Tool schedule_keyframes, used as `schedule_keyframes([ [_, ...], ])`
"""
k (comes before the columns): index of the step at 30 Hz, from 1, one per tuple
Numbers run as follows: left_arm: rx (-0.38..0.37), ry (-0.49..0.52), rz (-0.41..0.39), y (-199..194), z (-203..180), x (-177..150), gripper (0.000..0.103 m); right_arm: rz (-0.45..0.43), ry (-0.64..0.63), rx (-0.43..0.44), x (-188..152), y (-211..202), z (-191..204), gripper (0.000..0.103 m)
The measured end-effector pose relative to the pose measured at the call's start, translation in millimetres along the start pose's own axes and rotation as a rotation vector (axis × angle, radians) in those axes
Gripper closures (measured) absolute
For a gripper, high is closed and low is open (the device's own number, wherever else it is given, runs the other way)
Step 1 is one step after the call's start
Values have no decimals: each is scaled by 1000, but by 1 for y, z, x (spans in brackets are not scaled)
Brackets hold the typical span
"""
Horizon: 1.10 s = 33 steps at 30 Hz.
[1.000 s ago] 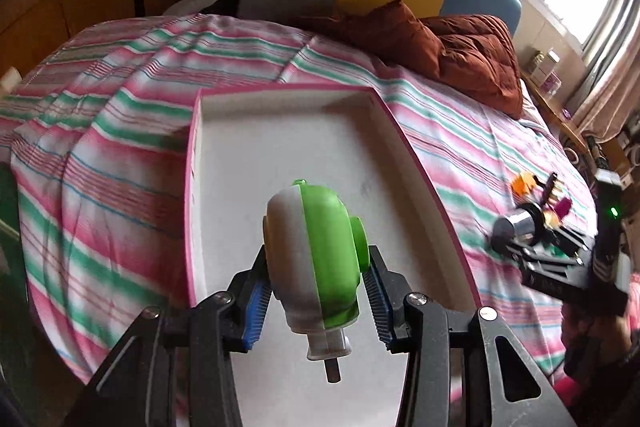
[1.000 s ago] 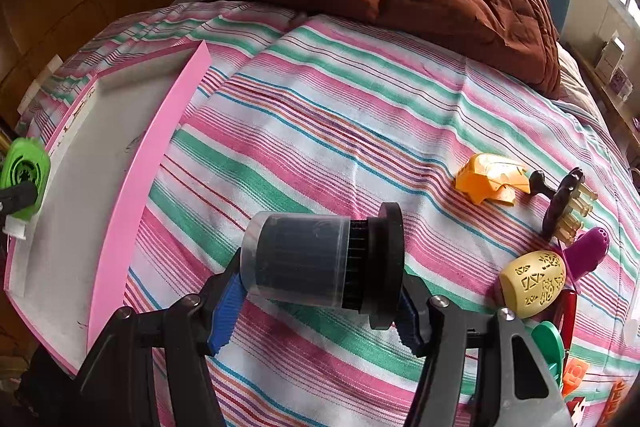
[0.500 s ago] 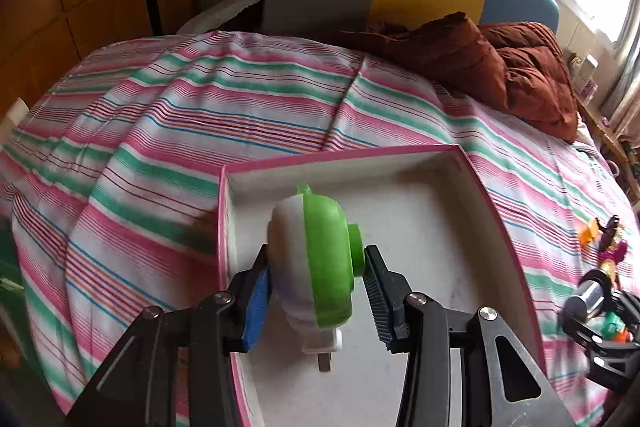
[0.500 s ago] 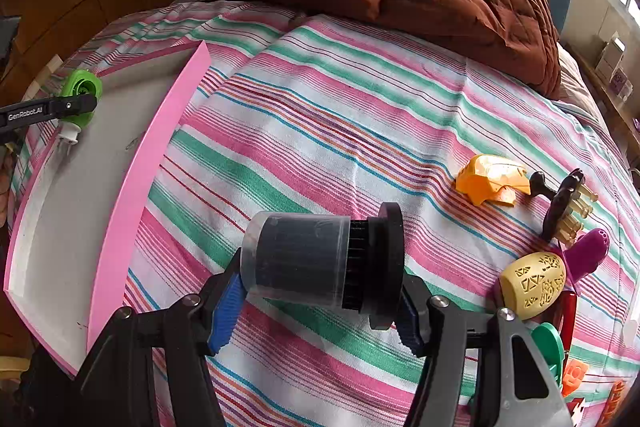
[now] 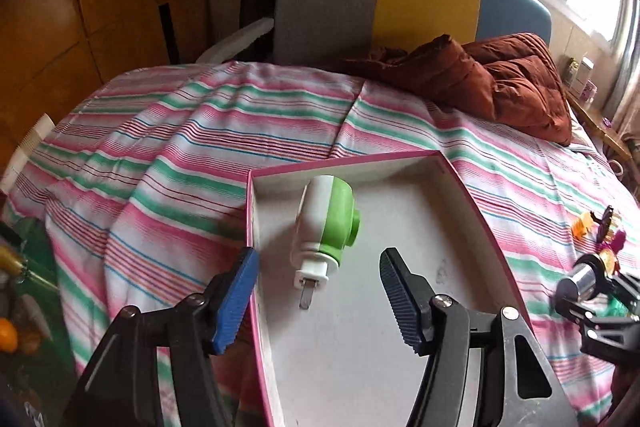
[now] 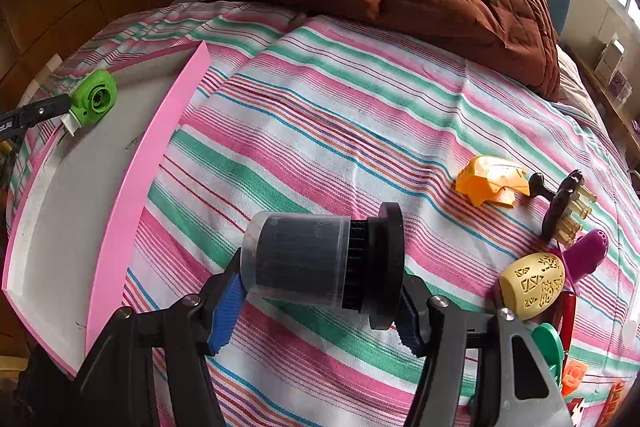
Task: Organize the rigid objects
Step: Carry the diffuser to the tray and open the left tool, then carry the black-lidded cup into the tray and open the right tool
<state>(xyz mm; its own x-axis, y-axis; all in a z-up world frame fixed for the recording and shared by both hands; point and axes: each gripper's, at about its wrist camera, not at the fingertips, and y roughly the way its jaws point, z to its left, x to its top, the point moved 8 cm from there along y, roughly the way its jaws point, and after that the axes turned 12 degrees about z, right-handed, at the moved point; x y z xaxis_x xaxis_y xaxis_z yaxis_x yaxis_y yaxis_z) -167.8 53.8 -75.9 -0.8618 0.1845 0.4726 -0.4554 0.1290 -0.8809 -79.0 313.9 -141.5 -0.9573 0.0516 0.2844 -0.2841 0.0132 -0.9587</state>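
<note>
One bed under a pink-and-green striped sheet point(image 6: 360, 115) fills the wood-panelled room; left gripper point(image 5: 316, 303) opening over a pink-rimmed white tray point(image 5: 472, 195), right gripper point(image 6: 320, 307) pinching a black-capped clear plastic cylinder point(image 6: 316, 259).

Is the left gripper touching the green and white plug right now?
Apart. In the left wrist view the opening left gripper shows bare tray on both sides of the plug, which lies beyond the pads.

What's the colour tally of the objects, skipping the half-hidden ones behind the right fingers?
Green and white: 1, plug-in device in the tray
Black: 1, held cylinder
Orange: 1, shell piece
Dark brown: 1, brush
Purple: 1, piece
Cream: 1, patterned egg
Total: 6
</note>
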Motion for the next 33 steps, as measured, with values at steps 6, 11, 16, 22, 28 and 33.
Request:
schedule_keyframes([
  [6, 3, 21, -1, -25, -17, -29, 39, -3, -1, -7, 0, 0, 0, 39],
  [11, -6, 32, 1, -40, -31, -50, 39, -7, 0, -9, -1, -1, 0, 39],
  [16, 21, 61, -7, -51, -38, -64, 39, -9, -1, -11, -1, 0, 1, 39],
  [22, 21, 56, 3, -54, -37, -73, 39, -11, 1, -12, -1, 0, 0, 39],
  [28, 17, 50, 5, -57, -35, -78, 39, -15, 5, -16, -2, 0, 0, 39],
  [33, 12, 37, 5, -58, -29, -81, 39, -21, 13, -24, -3, 0, 1, 39],
])
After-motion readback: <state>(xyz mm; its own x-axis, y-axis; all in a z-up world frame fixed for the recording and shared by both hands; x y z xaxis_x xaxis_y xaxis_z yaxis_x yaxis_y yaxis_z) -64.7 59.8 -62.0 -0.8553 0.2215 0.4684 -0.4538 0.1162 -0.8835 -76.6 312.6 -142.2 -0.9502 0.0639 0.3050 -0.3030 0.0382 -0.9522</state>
